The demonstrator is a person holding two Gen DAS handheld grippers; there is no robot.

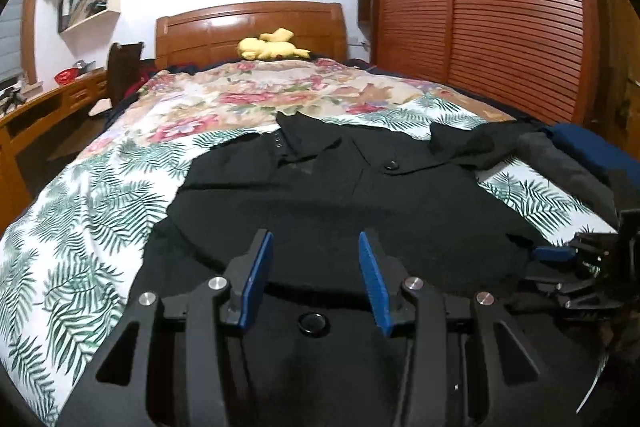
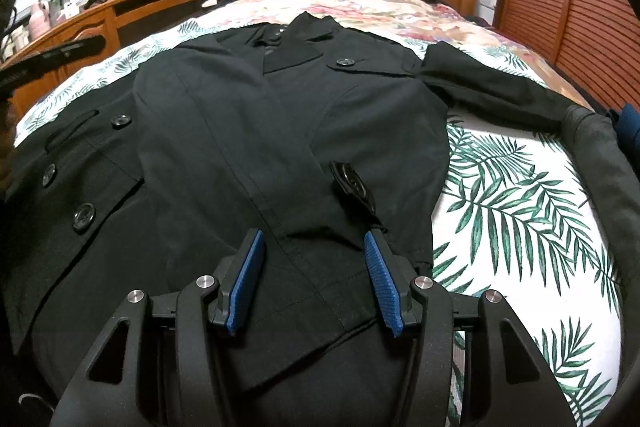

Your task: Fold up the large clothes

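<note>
A large black coat (image 2: 224,107) lies face up on the bed, collar toward the headboard. One sleeve (image 2: 256,155) is folded across its front, and its cuff with a black buckle (image 2: 352,183) ends between my right fingers. The other sleeve (image 2: 500,91) stretches out to the right. My right gripper (image 2: 314,235) stands open just over that cuff, with cloth under the gap and no pinch to be seen. My left gripper (image 1: 314,235) is open low over the coat's (image 1: 320,187) lower part with nothing between its pads. The right gripper (image 1: 560,253) shows at the right edge of the left wrist view.
The bed has a leaf-print sheet (image 1: 80,227) and a floral blanket (image 1: 260,95), with a yellow plush toy (image 1: 272,45) at the wooden headboard. Dark grey and blue clothes (image 1: 580,155) lie at the bed's right edge. A slatted wardrobe (image 1: 480,7) stands on the right, a wooden desk (image 1: 40,107) on the left.
</note>
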